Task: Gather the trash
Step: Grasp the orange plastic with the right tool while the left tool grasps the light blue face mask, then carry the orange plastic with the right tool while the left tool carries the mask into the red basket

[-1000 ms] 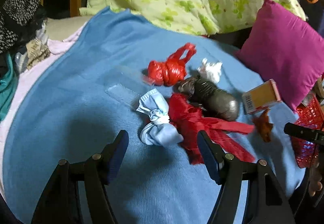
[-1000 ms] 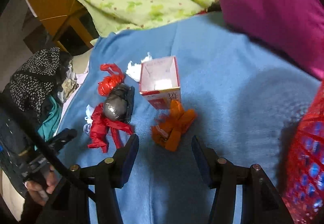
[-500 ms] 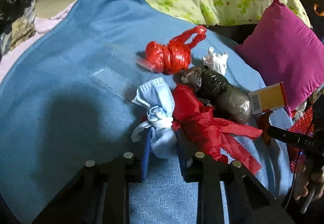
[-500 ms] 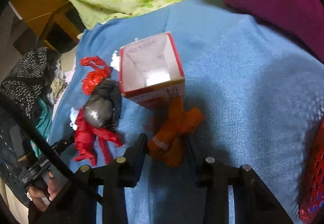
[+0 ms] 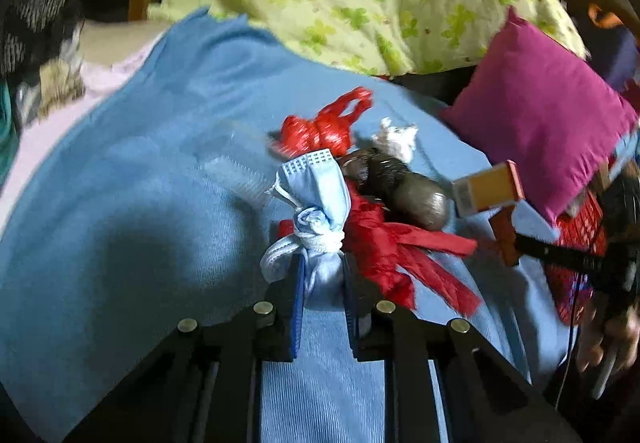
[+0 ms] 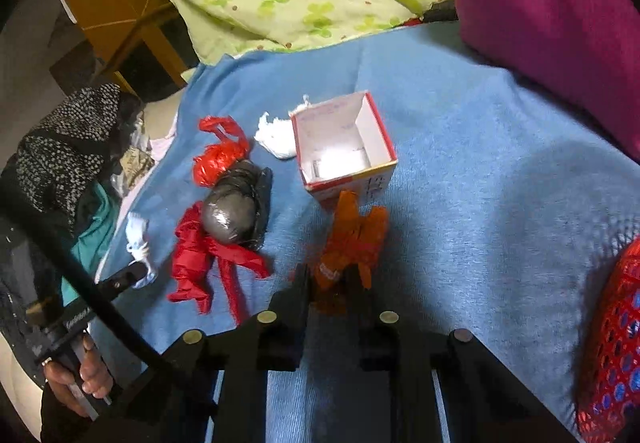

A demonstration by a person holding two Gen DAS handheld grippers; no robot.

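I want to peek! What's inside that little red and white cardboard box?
The open red and white cardboard box looks mostly empty: white inner walls and a bright patch on the floor. The near inner wall is hidden by its rim.

On the blanket [image 6: 460, 131], the open box [image 6: 344, 147] sits right of the wrapped bundle [image 6: 234, 203], tissue [image 6: 276, 131] behind them, cushion [image 6: 552, 3] far right, basket [image 6: 612, 343] near right.

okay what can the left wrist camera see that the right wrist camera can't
Only the left wrist view: the left tool, jaws closing on the knotted blue face mask. Only the right wrist view: the right tool shut on the orange wrapper, and the box's open white inside. Both show the grey bundle, red bags and blue blanket.
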